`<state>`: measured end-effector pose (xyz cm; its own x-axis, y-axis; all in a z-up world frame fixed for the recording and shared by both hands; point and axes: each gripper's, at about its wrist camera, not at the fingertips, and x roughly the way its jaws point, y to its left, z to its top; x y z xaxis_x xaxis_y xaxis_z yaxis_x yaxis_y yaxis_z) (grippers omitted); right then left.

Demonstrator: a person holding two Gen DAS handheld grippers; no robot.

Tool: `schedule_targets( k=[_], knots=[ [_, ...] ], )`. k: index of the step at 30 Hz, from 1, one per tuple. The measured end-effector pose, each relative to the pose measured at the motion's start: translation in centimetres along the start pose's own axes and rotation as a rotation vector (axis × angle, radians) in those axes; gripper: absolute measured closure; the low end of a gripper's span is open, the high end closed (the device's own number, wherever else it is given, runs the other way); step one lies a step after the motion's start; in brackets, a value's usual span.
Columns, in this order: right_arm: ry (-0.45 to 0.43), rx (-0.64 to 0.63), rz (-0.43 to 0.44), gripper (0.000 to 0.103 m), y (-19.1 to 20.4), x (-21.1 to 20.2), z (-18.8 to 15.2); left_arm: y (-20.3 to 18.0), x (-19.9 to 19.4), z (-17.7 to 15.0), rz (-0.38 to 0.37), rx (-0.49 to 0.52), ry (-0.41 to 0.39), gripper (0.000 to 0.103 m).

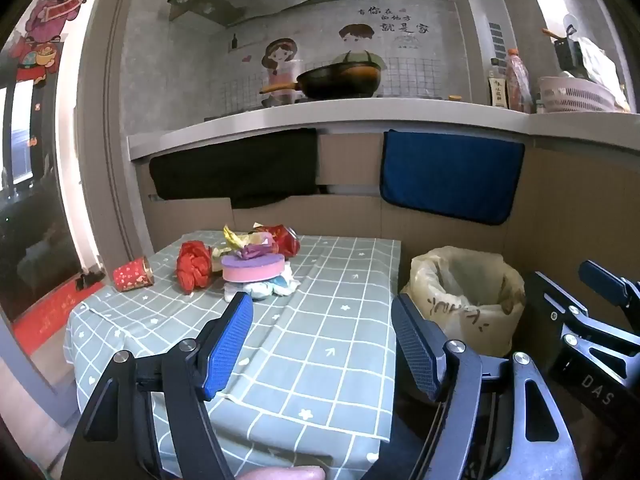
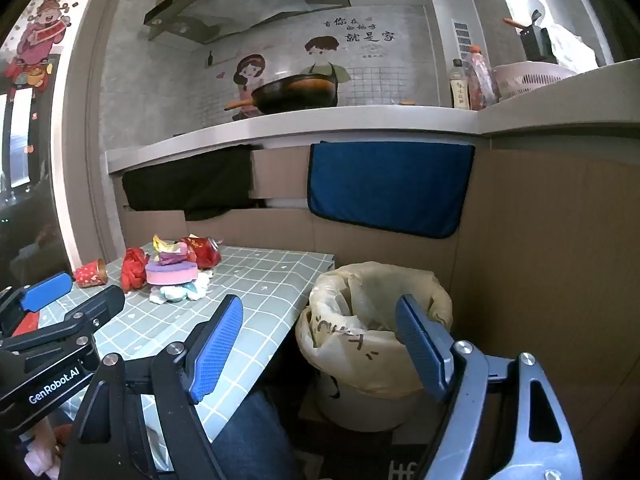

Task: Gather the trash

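Left wrist view: my left gripper (image 1: 322,344) stands with its fingers spread wide and nothing between them, above the near part of the tabletop (image 1: 320,340). My right gripper (image 2: 320,344) is likewise wide open and empty, aimed between the tabletop edge and the lined trash bin (image 2: 376,320).

Hazards from this position, as I judge them:
- The trash forms a stacked heap. A purple-and-pink sponge (image 1: 253,268) rests on crumpled white tissue (image 1: 264,289), with crumpled foil wrappers (image 1: 244,242) on top of it. Pulling a lower item is likely to topple the upper ones.
- The red paper cup (image 1: 133,275) lies on its side near the left tabletop edge. A sideways nudge could roll it off onto the floor.
- The crumpled red wrapper (image 1: 194,266) and the red packet (image 1: 286,240) are soft and light; a shallow pinch may slip off.
- The checked tablecloth (image 1: 340,272) is loose; fingers dragged across it could bunch it and shift the whole heap.
- The bin liner sags inward at the rim, so a drop released too early may land outside.

Position relative to the fingers: the heap lies ahead of and beyond my left fingertips (image 1: 240,304), on the far left part of the tabletop, apart from them. From my right gripper it sits well off to the left; the bin stands just ahead, below tabletop level.
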<state>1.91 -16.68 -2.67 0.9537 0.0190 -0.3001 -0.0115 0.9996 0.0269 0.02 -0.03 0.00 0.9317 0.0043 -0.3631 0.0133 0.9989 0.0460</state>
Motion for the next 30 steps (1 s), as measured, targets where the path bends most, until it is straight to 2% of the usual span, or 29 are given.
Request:
schedule_targets(
  k=[30],
  knots=[
    [0.005,-0.009,-0.005,0.026,-0.11,0.08,-0.06,0.66,0.89,-0.44,-0.001,-0.008,0.005,0.031]
  ],
)
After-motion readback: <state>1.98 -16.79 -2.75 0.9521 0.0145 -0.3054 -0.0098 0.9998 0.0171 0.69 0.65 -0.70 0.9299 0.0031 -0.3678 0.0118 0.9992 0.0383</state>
